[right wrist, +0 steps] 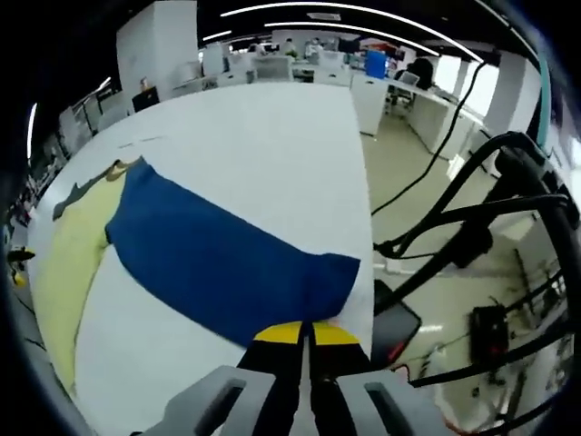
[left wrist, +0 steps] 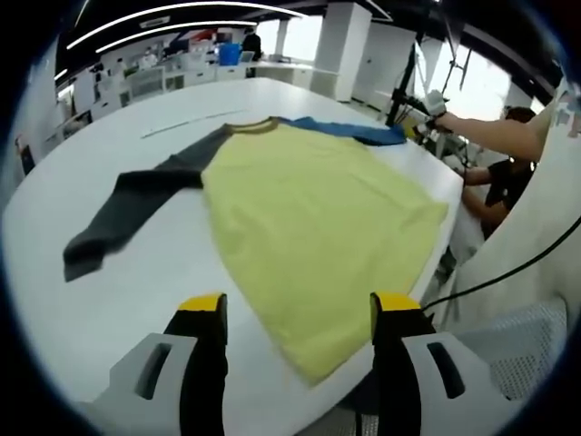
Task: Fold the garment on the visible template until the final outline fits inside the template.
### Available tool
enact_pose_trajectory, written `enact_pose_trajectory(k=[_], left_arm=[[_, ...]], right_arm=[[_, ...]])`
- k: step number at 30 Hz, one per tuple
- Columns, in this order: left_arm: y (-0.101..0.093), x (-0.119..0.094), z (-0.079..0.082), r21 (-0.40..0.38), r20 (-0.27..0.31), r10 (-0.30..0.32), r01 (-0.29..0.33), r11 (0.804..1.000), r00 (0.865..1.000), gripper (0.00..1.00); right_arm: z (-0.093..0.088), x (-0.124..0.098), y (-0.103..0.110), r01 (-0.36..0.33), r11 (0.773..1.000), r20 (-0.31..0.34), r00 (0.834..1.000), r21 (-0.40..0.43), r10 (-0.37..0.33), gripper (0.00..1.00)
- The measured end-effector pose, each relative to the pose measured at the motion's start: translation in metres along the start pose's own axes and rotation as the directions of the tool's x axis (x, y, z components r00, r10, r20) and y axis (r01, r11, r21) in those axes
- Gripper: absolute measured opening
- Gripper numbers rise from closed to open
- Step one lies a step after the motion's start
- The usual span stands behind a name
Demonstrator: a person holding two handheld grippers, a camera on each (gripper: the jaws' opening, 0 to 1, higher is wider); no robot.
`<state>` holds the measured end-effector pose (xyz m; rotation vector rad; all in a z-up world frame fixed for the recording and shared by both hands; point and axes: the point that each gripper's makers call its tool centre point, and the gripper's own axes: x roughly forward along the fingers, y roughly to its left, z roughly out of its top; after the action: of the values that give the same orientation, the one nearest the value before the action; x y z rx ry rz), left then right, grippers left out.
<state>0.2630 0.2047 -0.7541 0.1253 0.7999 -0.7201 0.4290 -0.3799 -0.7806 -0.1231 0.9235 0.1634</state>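
Note:
A long-sleeved shirt lies flat on the white table (left wrist: 118, 300). Its yellow body (left wrist: 309, 227) spreads in front of my left gripper (left wrist: 300, 305), which hovers open over the hem with nothing between its jaws. The dark grey sleeve (left wrist: 127, 213) stretches out to the left. The blue sleeve (left wrist: 354, 132) runs toward the far right edge. In the right gripper view the blue sleeve (right wrist: 218, 259) lies spread out, and my right gripper (right wrist: 306, 334) is shut on its cuff at the table's edge. A thin pale line (left wrist: 191, 123) marks the table beyond the collar.
A person's arm (left wrist: 490, 132) reaches in at the right, and another person (left wrist: 504, 173) sits past the table's edge. Black cables (right wrist: 454, 227) and equipment lie on the floor beside the table (right wrist: 272, 154). Desks stand far behind.

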Motion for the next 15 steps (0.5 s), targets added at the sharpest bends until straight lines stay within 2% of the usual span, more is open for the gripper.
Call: enact_pose_trajectory(k=[10,15], left_arm=[[0.0,-0.001,0.0,0.014,0.01,-0.01,0.01,1.0,1.0,0.61],[-0.001,-0.004,0.001,0.011,0.026,-0.02,0.02,1.0,0.999,0.61]], right_arm=[[0.018,-0.014,0.01,-0.014,1.0,0.035,0.999,-0.001,0.014,0.0],[0.033,-0.022,0.021,-0.039,0.999,0.064,0.997,0.015,0.038,0.0]])
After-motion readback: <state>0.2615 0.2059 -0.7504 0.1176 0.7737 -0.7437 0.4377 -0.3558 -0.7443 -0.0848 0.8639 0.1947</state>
